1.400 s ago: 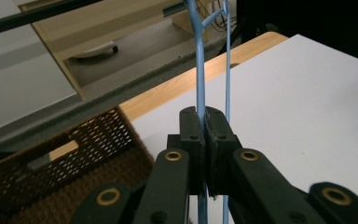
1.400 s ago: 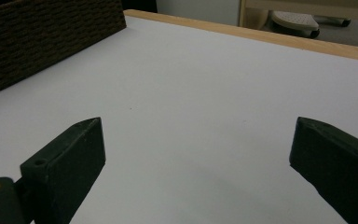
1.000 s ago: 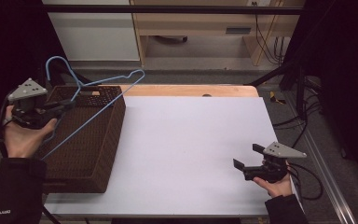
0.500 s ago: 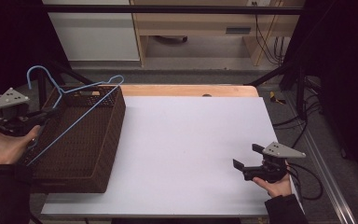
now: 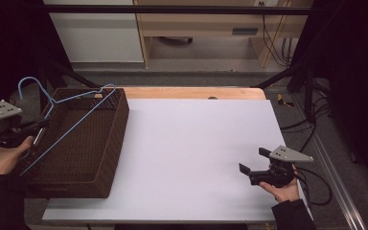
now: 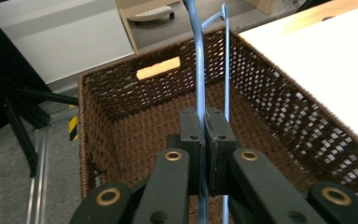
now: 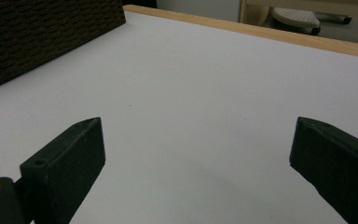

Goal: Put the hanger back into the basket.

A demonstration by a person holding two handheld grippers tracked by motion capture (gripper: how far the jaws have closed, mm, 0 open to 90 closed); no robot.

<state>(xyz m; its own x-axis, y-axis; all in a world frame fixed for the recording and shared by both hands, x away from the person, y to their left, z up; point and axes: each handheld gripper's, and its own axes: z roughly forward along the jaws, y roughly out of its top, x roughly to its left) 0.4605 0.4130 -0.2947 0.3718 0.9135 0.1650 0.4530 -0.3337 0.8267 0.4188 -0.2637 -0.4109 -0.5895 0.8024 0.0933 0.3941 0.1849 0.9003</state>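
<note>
The left gripper (image 5: 37,125) sits at the left edge of the worktop (image 5: 191,143), over the left rim of a dark brown wicker basket (image 5: 84,158) that fills the worktop's left side. Its jaws are pressed together on a light blue wire hanger (image 5: 72,112), pinching one of the hanger's thin wires. In the left gripper view the two black jaws (image 6: 208,135) meet with the blue wire (image 6: 198,70) running straight up from between them, and a second strand of the same hanger (image 6: 225,60) runs alongside just to the right of the jaws. From the high view, the hanger lies tilted across the open top of the basket: its hook rises above the left hand, and its long lower wire slants from the basket's far right corner down toward the near left rim. The basket's far wall has a slot handle (image 6: 158,68).

The right gripper (image 5: 249,165) rests near the worktop's near right corner, well apart from the basket and hanger. Its jaws (image 7: 196,158) are spread wide with nothing between them, above bare white worktop.
</note>
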